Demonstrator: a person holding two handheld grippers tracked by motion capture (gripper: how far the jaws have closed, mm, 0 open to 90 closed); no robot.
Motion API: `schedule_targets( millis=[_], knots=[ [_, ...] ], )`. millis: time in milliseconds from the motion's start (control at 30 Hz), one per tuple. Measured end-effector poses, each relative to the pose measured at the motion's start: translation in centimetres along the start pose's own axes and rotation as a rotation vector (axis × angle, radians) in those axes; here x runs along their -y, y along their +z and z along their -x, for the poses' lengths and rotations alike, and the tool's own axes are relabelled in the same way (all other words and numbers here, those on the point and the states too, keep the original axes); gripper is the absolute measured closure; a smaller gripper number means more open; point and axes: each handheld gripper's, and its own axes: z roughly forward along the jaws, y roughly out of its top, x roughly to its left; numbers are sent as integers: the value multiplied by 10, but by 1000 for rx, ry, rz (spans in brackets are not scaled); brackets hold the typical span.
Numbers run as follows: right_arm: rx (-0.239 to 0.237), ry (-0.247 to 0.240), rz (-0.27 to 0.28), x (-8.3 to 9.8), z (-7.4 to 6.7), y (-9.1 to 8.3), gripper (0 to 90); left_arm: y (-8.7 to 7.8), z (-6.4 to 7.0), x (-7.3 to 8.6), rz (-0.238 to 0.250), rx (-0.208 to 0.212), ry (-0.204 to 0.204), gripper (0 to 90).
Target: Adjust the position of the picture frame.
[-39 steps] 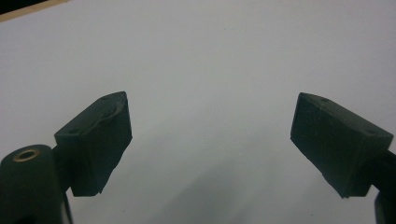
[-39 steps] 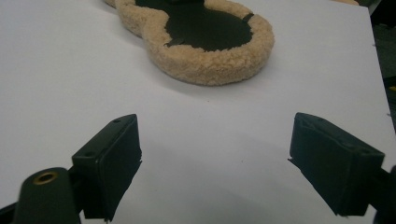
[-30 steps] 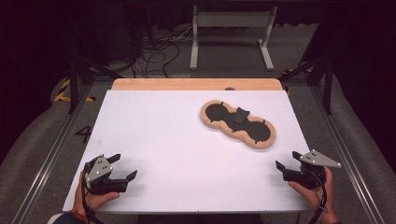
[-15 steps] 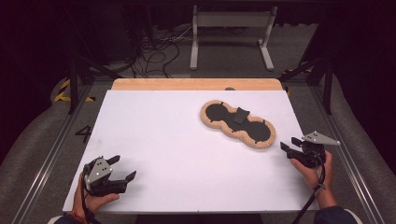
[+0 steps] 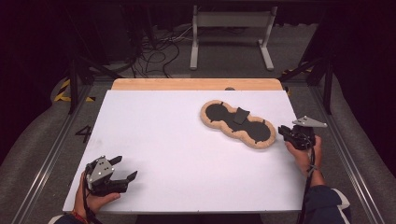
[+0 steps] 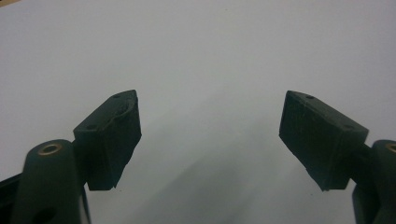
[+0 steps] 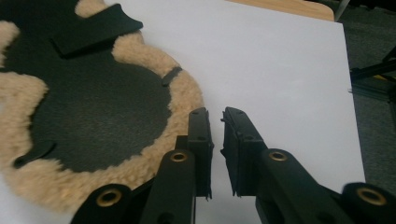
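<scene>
Risk here, as I judge it, lies at the fleece-edged pad (image 5: 237, 124): the right tool (image 5: 283, 131) comes to its near end with the jaws almost together, so it could push the fluffy rim (image 7: 184, 100) along the white tabletop (image 5: 177, 140) and not take it, or it could catch only loose fibres and slip off. The pad lies flat on the far right part of the tabletop, its black side up, with a small black flap (image 5: 241, 115) across the middle. The right tool's jaws have just been closing; only a thin slit is left and nothing is between them. The left tool (image 5: 127, 169) stands spread wide over bare tabletop near the front left corner, holding and touching nothing.
</scene>
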Motion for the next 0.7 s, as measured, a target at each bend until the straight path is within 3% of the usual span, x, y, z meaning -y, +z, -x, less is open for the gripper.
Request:
schedule_targets(
  millis=[167,300,500,567,700],
  knots=[
    [2,-10,-70,3,2,18,830,2,-1,0,-6,10,-7,237],
    [-41,31,-60,-4,7,22,822,3,-1,0,-9,17,-11,256],
    [-45,21,-84,-11,10,33,810,2,-1,0,-14,18,-13,282],
    [-31,-15,-114,-13,11,39,807,2,-1,0,-13,21,-13,290],
    [-40,-7,-125,-16,13,46,824,3,-2,1,-17,21,-18,304]
  ],
)
